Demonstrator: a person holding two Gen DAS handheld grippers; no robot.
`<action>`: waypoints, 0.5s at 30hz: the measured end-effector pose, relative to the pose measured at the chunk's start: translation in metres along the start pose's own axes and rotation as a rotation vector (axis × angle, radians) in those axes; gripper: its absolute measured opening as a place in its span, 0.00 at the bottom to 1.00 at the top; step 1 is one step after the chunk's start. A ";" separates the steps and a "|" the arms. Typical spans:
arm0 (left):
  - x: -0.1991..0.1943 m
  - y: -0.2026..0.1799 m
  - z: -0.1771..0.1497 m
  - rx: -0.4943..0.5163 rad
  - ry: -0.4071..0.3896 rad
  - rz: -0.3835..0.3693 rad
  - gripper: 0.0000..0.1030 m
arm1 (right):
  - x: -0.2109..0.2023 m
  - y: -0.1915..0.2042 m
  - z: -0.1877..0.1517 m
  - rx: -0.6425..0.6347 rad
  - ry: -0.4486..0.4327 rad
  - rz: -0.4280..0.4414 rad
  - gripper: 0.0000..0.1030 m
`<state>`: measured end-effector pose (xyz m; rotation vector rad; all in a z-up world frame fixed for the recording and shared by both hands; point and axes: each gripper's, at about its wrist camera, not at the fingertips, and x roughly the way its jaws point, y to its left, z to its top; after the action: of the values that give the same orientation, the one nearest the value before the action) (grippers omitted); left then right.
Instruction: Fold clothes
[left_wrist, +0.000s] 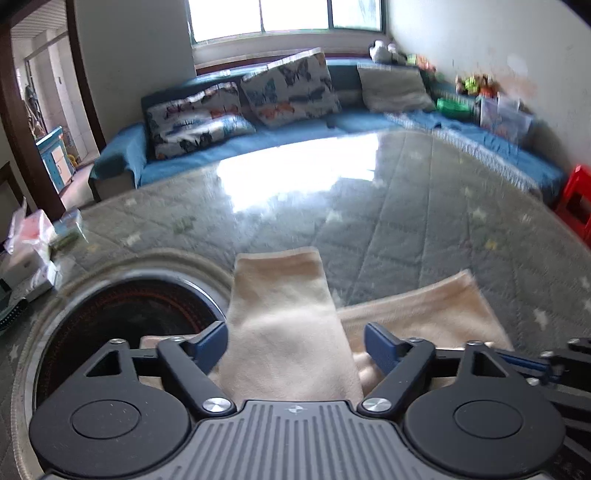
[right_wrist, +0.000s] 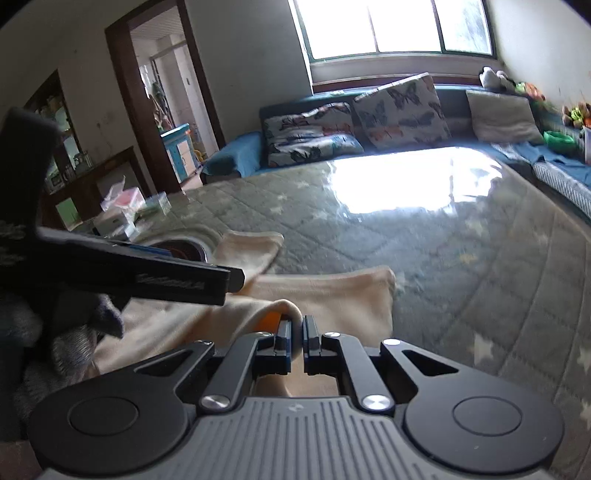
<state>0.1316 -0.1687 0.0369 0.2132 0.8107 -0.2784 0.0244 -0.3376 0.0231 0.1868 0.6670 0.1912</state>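
Meanwhile the right gripper (right_wrist: 295, 338) jaws pinch the cream garment (right_wrist: 325, 295); the left gripper (left_wrist: 295, 341) jaws stand apart over it

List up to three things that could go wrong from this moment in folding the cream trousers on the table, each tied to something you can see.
1. The right gripper pinches only a small fold of the cream trousers; a pull might slip it free.
2. The left gripper is open around one trouser leg, not gripping, so the fold may go uneven.
3. That leg lies beside the round burner sunk in the table; cloth could drag into it.
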 end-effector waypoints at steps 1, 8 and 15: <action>0.004 0.000 -0.002 0.008 0.013 -0.003 0.69 | 0.000 -0.002 -0.002 0.003 0.003 -0.004 0.05; -0.002 0.011 -0.008 -0.013 -0.004 -0.007 0.11 | -0.014 -0.015 -0.004 0.035 -0.033 -0.038 0.04; -0.037 0.040 -0.018 -0.103 -0.066 0.013 0.04 | -0.031 -0.023 0.000 0.030 -0.044 -0.028 0.08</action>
<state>0.1087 -0.1198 0.0554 0.1124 0.7562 -0.2299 0.0035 -0.3673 0.0359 0.2104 0.6291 0.1500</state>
